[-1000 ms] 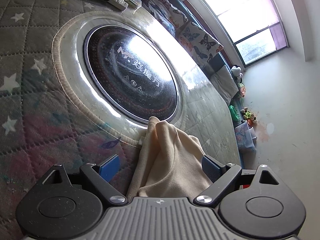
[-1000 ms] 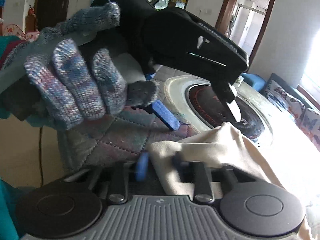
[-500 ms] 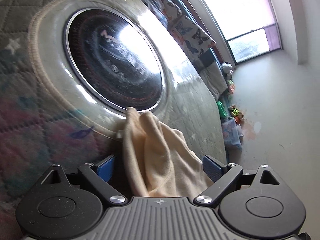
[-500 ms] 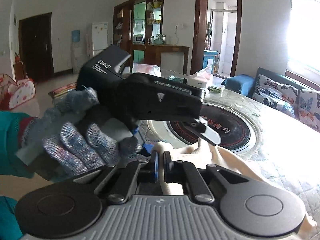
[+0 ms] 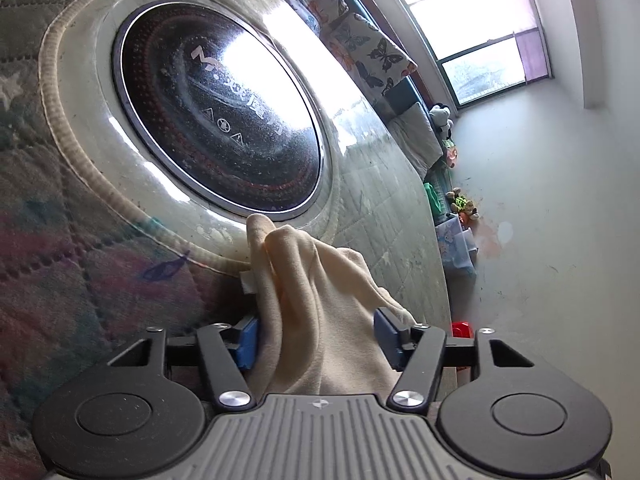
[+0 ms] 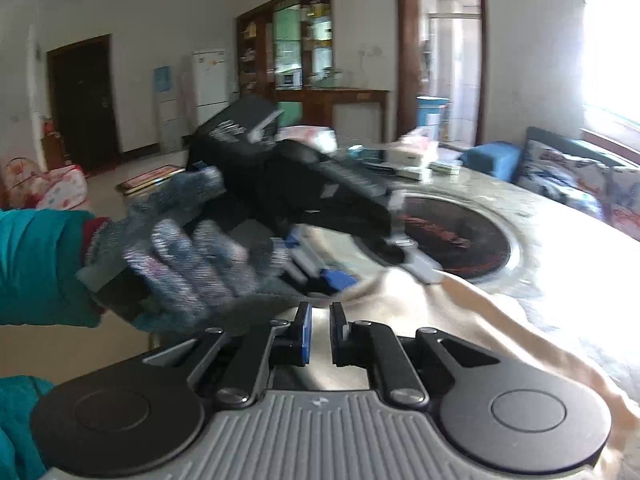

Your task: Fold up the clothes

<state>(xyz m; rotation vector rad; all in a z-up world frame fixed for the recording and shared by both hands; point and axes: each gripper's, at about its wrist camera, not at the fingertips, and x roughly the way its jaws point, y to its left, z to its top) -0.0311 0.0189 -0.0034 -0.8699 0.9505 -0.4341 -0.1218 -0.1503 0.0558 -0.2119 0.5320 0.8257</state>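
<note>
A cream garment [image 5: 316, 312] lies bunched on the quilted table cover and runs between my left gripper's fingers. My left gripper [image 5: 316, 340] stands part open around a thick fold of it, with its blue pads [image 5: 246, 342] close against the cloth. In the right wrist view the same garment [image 6: 460, 320] spreads to the right over the table. My right gripper [image 6: 320, 334] is nearly shut with a narrow gap and nothing visible between its pads. The left gripper body [image 6: 304, 196] and the gloved hand [image 6: 192, 256] holding it are in front, blurred.
A round black induction cooktop [image 5: 216, 108] is set into the table just beyond the garment; it also shows in the right wrist view [image 6: 452, 236]. Boxes and tissues [image 6: 412, 156] sit at the table's far end. A sofa with butterfly cushions [image 5: 360, 44] runs along the window side.
My left gripper's fingers have closed in around the garment fold. My right gripper has shut to a narrow gap, risen and come off the cloth. The left hand has shifted down and right.
</note>
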